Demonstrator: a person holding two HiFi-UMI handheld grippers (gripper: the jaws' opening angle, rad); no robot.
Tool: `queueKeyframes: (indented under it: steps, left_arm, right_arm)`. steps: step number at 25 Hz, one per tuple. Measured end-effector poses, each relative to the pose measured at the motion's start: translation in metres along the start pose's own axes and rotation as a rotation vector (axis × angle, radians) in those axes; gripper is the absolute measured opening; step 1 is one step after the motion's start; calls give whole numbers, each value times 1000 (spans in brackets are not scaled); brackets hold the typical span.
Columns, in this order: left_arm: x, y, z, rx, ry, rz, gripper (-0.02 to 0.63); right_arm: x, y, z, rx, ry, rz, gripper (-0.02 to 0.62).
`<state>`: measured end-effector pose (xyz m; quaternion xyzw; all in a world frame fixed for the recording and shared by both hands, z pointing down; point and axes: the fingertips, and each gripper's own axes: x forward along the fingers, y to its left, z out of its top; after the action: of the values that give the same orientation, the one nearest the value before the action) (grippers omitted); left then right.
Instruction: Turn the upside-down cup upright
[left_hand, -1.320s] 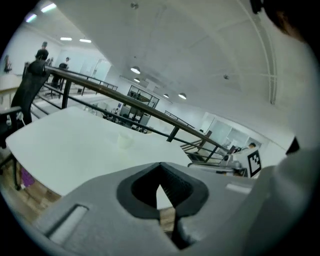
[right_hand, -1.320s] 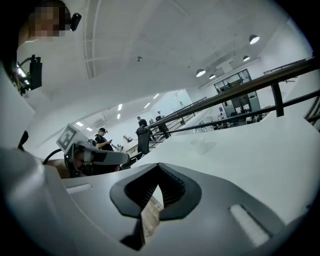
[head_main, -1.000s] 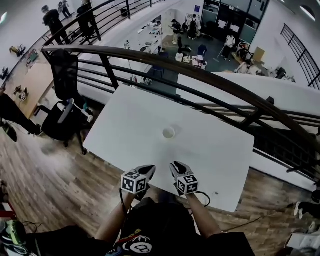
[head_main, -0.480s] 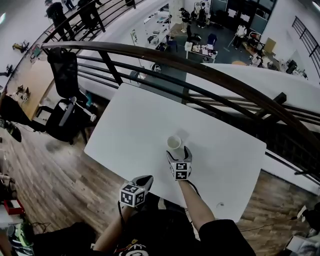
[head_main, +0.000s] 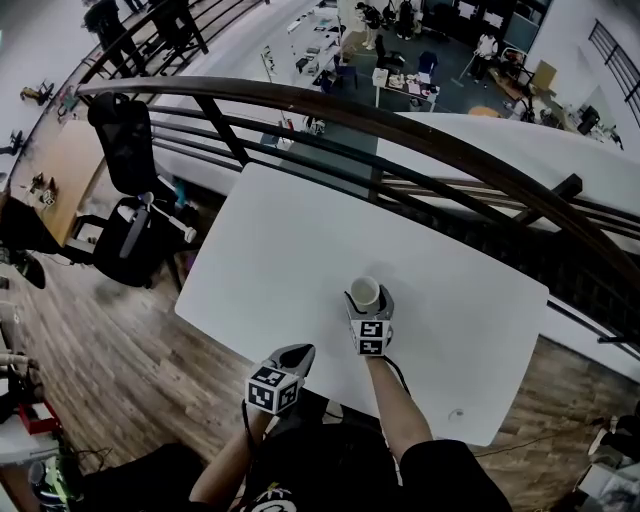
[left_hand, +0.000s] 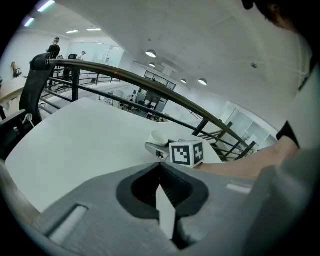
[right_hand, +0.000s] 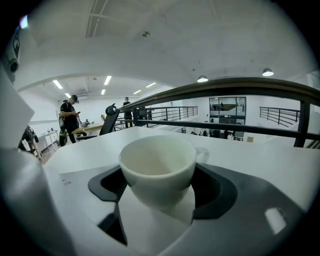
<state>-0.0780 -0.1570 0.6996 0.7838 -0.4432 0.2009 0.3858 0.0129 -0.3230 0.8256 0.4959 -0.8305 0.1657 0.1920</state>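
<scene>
- Head view: my right gripper (head_main: 369, 300) reaches out over the white table (head_main: 270, 240). The cup (head_main: 365, 292) stands on the tabletop between its two jaws, roughly mid-table.
- Head view: my left gripper (head_main: 299, 353) hangs at the table's near edge, close to my body and well apart from the cup, with its jaws together.
- Head view: a dark railing (head_main: 420, 135) runs past the table's far side. A black office chair (head_main: 128, 190) stands on the wooden floor (head_main: 120, 370) to the left.
- Left gripper view: my left gripper (left_hand: 161, 169) is clenched, jaw against jaw, with nothing between them.
- Left gripper view: beyond the jaws I see my right gripper's marker cube (left_hand: 186, 153) and my forearm (left_hand: 235, 167) behind it. The cup (left_hand: 159, 136) sits on the table just past that cube.
- Right gripper view: my right gripper (right_hand: 160, 176) has the cup (right_hand: 155, 162) squarely between its jaws.
- Right gripper view: those jaws stand wide and have just been closing a little. The dark pads lie against the cup's sides, and I can see no gap on either side, so I read it as grasping the cup.
- Right gripper view: the cup stands with its mouth up and its pale hollow showing. Its handle (right_hand: 202, 154) sticks out to the right, toward the far side.
- Right gripper view: past the table are the railing (right_hand: 225, 87) and a person (right_hand: 70, 117) standing far off at the left.
</scene>
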Motion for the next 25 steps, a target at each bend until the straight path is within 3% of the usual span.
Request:
queueKeyframes:
  steps: [5, 7, 9, 12, 15, 17, 19, 21, 23, 24, 25]
  left_arm:
    - [10, 13, 38, -13, -21, -25, 5]
    - [22, 5, 60, -5, -21, -78, 8]
    - [39, -10, 76, 81, 11, -123, 129]
    - [63, -29, 91, 219, 35, -135, 201]
    - [74, -45, 83, 193, 101, -182, 195]
    - [75, -53, 73, 189, 157, -202, 86]
    - [74, -57, 72, 161, 164, -214, 45]
    - [72, -63, 74, 74, 140, -263, 40]
    - [68, -64, 79, -9, 104, -304, 38]
    - [65, -63, 84, -36, 78, -314, 38]
    - [60, -61, 90, -56, 44, -323, 38]
  right_arm:
    - [-25, 11, 12, -48, 2, 97, 387]
    - [-49, 23, 27, -138, -20, 153, 387]
    - [-76, 38, 47, -229, -57, 208, 387]
    - [-111, 60, 76, -358, -104, 265, 388]
    - [-136, 73, 91, -516, -106, 271, 388]
    - [-146, 77, 94, -614, -94, 246, 388]
    - [-153, 78, 96, -675, -81, 226, 388]
    - [-162, 75, 99, -679, -77, 228, 388]
    - [-177, 70, 108, -612, -112, 241, 388]
    - [-186, 64, 115, -518, -149, 253, 388]
    - [-196, 57, 121, -359, -188, 274, 388]
